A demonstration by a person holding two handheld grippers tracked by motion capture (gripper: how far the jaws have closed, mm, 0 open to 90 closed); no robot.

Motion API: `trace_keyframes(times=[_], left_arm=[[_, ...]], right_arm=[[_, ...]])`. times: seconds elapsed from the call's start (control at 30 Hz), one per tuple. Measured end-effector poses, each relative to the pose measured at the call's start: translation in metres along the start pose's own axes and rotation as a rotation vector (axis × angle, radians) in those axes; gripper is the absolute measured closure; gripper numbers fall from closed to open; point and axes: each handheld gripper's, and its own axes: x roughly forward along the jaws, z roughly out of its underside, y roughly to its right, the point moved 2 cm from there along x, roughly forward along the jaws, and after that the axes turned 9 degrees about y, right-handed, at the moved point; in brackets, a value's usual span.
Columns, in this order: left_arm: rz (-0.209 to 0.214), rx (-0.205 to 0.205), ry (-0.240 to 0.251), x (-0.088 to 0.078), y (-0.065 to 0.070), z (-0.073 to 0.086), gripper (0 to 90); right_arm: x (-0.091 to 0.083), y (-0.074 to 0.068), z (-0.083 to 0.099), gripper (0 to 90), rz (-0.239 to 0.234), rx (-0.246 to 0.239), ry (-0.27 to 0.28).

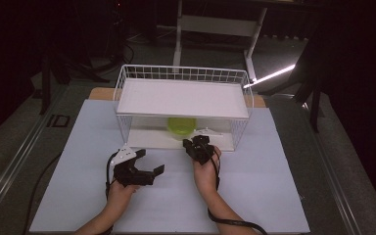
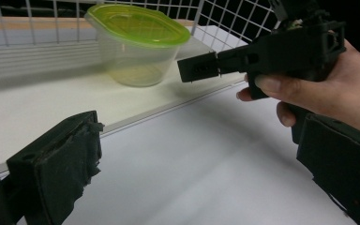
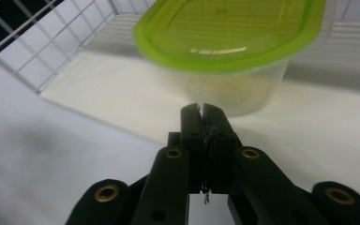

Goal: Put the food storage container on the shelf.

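A clear tub with a green lid [image 1: 181,126] stands on the lower board [image 1: 149,139] of a white wire rack [image 1: 183,98], under its top board. My right gripper [image 1: 197,143] is shut with nothing between its jaws. It points at the tub from the rack's front edge. In the right gripper view the closed tips [image 3: 201,110] stop just short of the tub [image 3: 234,42], not touching it. My left gripper [image 1: 150,161] is held open over the white mat, to the left of the right one. In the left gripper view its jaws [image 2: 199,140] are wide apart around bare mat, with the tub [image 2: 136,47] and the right gripper [image 2: 206,65] ahead.
The rack stands at the far middle of a white mat [image 1: 274,196] that covers the table. Wire mesh [image 1: 122,83] closes the rack's sides and back. Black cables [image 1: 235,223] trail from both grippers toward the near edge. A white desk frame [image 1: 215,24] stands beyond the table.
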Motion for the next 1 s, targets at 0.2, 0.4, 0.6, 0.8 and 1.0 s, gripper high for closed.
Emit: trace_keyframes(times=[0.2,0.4,0.6,0.8,1.0], left_arm=[[0.044,0.028,-0.012,0.004,0.008,-0.005,1.0],[0.111,0.072,-0.026,0.003,0.018,-0.012,1.0],[0.133,0.071,-0.029,0.000,0.023,-0.017,1.0],[0.155,0.087,-0.041,-0.008,0.027,-0.018,1.0],[0.161,0.076,-0.038,-0.015,0.026,-0.018,1.0]], right_arm=[[-0.018,-0.008,0.003,72.2,-0.051,-0.046,0.006],[-0.037,-0.017,0.001,44.2,-0.092,-0.103,0.030],[-0.051,-0.024,0.001,25.7,-0.150,-0.152,0.058],[-0.062,-0.028,0.004,16.5,-0.189,-0.214,0.070],[-0.072,-0.025,0.007,15.1,-0.191,-0.187,0.092]])
